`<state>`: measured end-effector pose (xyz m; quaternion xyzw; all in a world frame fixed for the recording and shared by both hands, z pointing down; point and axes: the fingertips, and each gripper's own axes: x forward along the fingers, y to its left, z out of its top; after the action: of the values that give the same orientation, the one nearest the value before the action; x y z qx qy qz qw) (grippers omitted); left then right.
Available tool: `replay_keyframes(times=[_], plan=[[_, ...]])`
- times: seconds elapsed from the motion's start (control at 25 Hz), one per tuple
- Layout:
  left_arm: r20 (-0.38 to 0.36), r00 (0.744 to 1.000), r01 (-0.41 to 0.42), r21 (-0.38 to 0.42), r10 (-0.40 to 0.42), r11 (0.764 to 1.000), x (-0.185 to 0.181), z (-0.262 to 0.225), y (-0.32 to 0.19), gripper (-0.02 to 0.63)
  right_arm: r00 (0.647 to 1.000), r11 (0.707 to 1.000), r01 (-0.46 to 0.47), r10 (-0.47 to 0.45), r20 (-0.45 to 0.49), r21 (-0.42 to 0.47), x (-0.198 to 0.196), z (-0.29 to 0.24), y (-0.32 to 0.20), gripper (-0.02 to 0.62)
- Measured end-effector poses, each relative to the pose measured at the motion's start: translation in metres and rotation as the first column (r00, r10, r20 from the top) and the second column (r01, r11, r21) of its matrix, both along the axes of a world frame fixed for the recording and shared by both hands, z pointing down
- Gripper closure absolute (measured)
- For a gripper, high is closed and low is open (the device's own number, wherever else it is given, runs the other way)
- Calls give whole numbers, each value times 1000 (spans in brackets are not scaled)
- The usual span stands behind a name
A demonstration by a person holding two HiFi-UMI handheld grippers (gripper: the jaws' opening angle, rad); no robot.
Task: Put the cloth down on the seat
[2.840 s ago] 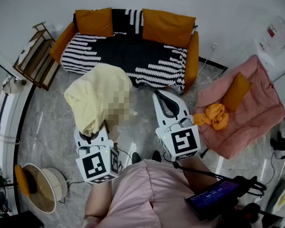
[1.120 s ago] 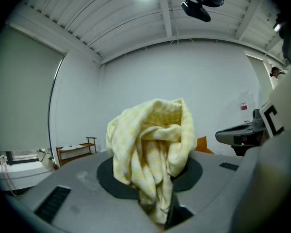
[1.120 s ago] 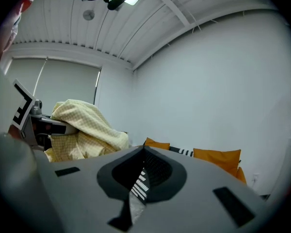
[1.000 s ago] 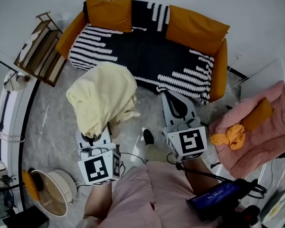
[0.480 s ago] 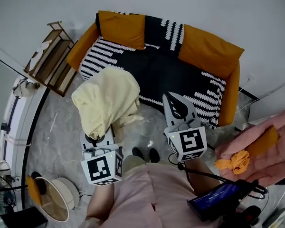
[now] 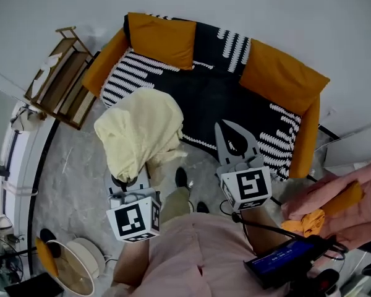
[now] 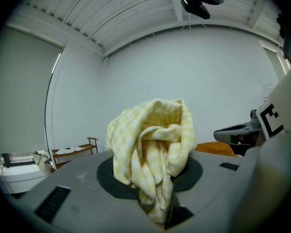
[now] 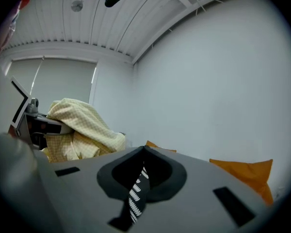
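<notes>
Grey marbled floor (image 6: 68, 159) lies below you, with a wooden rack (image 6: 55, 67) at far left. Your left gripper (image 7: 156, 178) has its fingers (image 7: 72, 183) clamped on the pale yellow cloth (image 6: 139, 129), which hangs bunched in the air in front of the sofa seat (image 6: 204, 85), not on it. Only the left gripper view shows that pinch; in the head view the cloth covers it. Your right gripper (image 8: 144, 150) has its fingers tip to tip and empty, with the striped throw (image 8: 136, 198) showing through the slit.
</notes>
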<state>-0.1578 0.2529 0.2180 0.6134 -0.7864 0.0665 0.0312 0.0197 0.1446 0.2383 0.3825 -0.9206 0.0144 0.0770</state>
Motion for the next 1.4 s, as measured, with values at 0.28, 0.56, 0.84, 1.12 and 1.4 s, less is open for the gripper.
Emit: replay_keyframes(times=[0.28, 0.56, 0.84, 1.12, 1.4], plan=[[4, 998, -59, 0, 59, 998, -67, 6, -83, 486, 998, 999, -52, 52, -23, -1, -62, 1, -74, 594], [20, 993, -114, 46, 113, 992, -121, -7, -149, 486, 994, 992, -108, 110, -18, 70, -109, -21, -128, 594], [13, 988, -153, 86, 152, 985, -137, -15, -188, 485, 987, 982, -151, 155, -27, 116, -117, -35, -151, 594], [14, 979, -204, 58, 204, 977, -127, -8, -213, 485, 981, 976, -192, 195, -19, 98, -106, -30, -165, 594], [8, 964, -266, 4, 266, 964, -99, 17, -252, 482, 969, 969, -242, 244, -40, 44, -74, -5, -200, 594]])
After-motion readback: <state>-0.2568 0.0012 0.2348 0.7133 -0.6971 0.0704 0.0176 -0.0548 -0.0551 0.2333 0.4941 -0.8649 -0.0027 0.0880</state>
